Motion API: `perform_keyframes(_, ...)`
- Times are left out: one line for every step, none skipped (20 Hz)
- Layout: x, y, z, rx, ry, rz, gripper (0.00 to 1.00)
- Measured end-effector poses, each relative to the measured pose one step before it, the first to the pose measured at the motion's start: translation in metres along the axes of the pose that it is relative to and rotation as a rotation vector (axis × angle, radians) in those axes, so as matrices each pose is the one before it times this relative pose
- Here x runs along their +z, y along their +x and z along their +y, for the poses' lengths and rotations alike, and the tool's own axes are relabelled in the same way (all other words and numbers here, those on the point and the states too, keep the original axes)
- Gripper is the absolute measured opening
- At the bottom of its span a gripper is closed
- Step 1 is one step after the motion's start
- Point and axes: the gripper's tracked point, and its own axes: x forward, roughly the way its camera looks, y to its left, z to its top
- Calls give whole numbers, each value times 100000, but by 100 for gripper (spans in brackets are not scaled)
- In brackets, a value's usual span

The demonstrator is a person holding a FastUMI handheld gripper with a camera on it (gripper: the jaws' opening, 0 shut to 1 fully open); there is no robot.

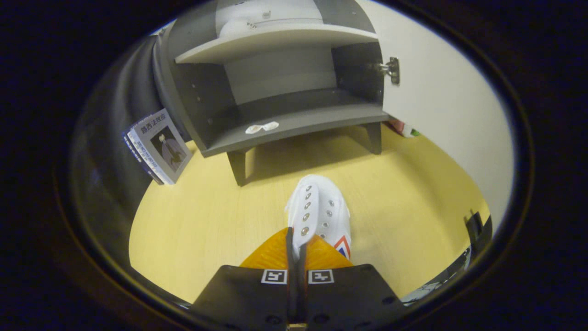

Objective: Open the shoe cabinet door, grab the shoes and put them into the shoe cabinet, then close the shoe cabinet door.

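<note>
My gripper (296,246) is shut on a white shoe (321,209), its two orange fingers (271,255) pressed together on the shoe's upper edge by the metal eyelets. The shoe hangs from the fingers, toe pointing ahead, above the yellow floor (206,220). Beyond it stands the grey shoe cabinet (275,92) on short legs. Its white door (450,105) is swung open to the right, with a metal hinge (391,70) on its inner side. On the lower shelf (312,122) lies a small white packet (262,127). The upper shelf (275,41) holds a pale object, partly hidden.
A few thin books (158,147) lean against the dark wall left of the cabinet. A small red and green object (404,128) lies on the floor behind the open door. Dark equipment (475,230) stands low on the right, beside the fingers.
</note>
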Motion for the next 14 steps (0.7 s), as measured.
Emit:
perform_keyframes(836,-579,41,-725,53,-1672,3)
perform_keyframes(1021,-629,-11,-950,186,-1997,3)
perform_keyframes(1067,-664,5,-922,318,-2171,3)
perform_keyframes(1161,-729,44,-862,469,-2522,3)
perform_keyframes(1228,-649,142,-662,505,-2747,3)
perform_keyframes(1286,-758,68,-590,533,-2764,3)
perform_keyframes(1290,-669,154,-503,625,-2612,3)
perform_keyframes(1488,-585,254,-462,620,-2848,3)
perform_keyframes(1415,-470,268,-333,183,-2488,2)
perform_keyframes(1468,-549,256,-171,200,-2901,2)
perform_keyframes(1491,-434,311,98,-79,-2883,2)
perform_keyframes(1502,-441,292,108,-165,-2968,2)
perform_keyframes(1270,-518,201,191,-372,-2382,2)
perform_keyframes(1411,-294,314,48,-408,-2436,3)
